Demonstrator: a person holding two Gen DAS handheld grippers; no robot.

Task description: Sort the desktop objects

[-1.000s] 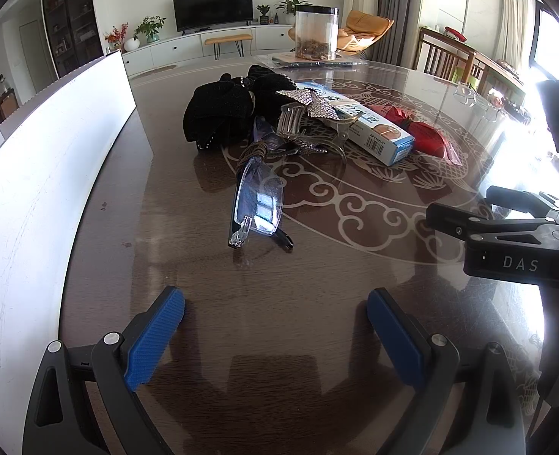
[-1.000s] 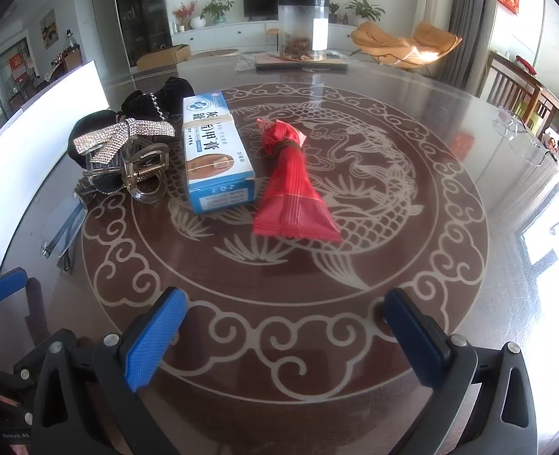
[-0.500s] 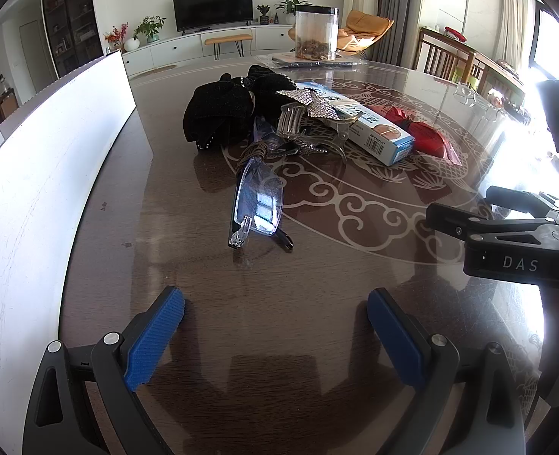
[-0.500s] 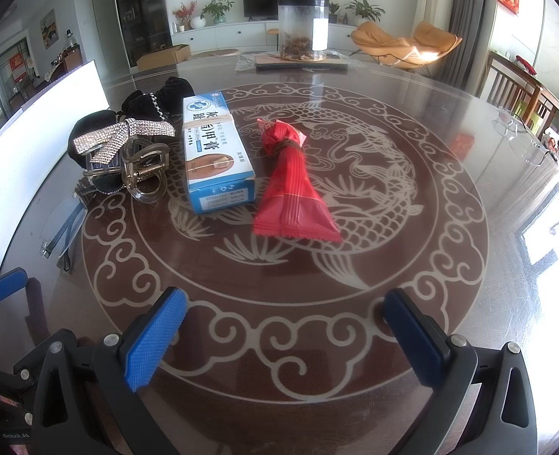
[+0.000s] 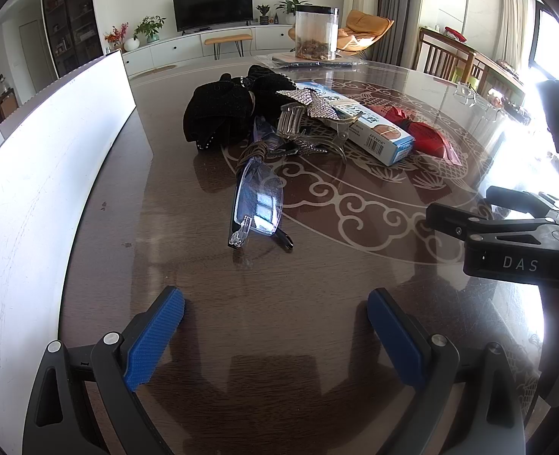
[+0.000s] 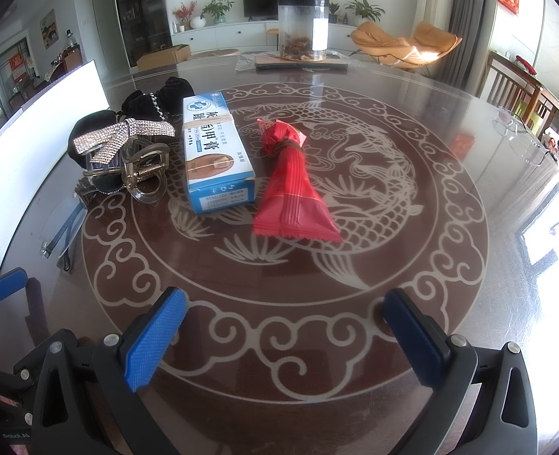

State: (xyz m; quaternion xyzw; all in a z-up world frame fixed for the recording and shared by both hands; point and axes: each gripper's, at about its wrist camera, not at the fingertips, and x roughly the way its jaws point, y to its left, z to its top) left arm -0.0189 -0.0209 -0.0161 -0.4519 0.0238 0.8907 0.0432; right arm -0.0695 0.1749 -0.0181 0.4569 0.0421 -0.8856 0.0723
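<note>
Folded glasses (image 5: 258, 204) lie on the dark table ahead of my open, empty left gripper (image 5: 275, 331); they also show in the right wrist view (image 6: 61, 227). Behind them sit a black velvet bow (image 5: 218, 112), a rhinestone hair clip (image 5: 309, 113), a blue-white box (image 5: 370, 131) and a red packet (image 5: 425, 134). My right gripper (image 6: 285, 335) is open and empty, with the box (image 6: 213, 151), the red packet (image 6: 292, 189) and the hair clip (image 6: 127, 144) ahead of it.
A white board (image 5: 32, 174) stands along the table's left edge. A clear jar (image 6: 302, 30) sits on a flat tray at the far side. The right gripper's black body (image 5: 507, 242) shows at the right of the left wrist view. Chairs stand beyond the table's right edge.
</note>
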